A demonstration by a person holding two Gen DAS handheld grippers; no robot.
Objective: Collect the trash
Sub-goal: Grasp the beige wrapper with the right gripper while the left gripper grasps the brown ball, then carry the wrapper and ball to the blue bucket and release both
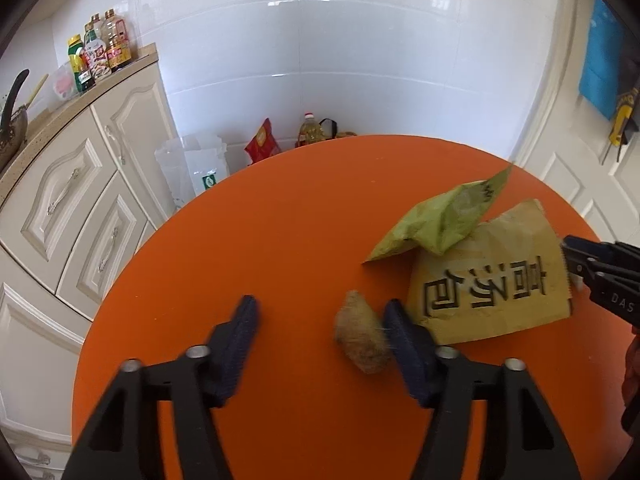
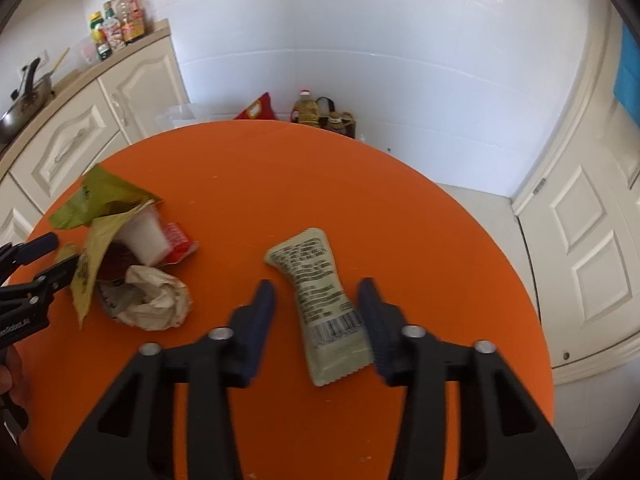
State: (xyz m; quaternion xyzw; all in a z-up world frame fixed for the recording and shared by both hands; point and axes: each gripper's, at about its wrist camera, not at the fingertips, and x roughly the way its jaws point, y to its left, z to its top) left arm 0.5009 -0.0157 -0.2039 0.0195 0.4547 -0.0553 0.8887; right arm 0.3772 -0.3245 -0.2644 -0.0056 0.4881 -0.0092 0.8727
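On the round orange table point(image 1: 280, 240), the left gripper point(image 1: 320, 320) hangs with its jaws spread wide and nothing between the pads. A fuzzy tan clump point(image 1: 362, 338) lies on the tabletop between the two fingers, close against the inner face of the right-hand one. Just beyond that finger sits a yellow-brown paper packet point(image 1: 492, 280) printed with large black characters, and a crumpled green wrapper point(image 1: 436, 220) overlaps its far edge. In the right wrist view the same heap lies at the table's left side: the green wrapper, a white plastic cup point(image 2: 146, 236) on its side, a red-and-white scrap point(image 2: 178, 240) and a crumpled white paper bag point(image 2: 154, 300). Further right, the right gripper point(image 2: 316, 320) is also wide open and grips nothing; a pale green sachet point(image 2: 322, 304) with a barcode lies flat between its fingers, nearer the right-hand one
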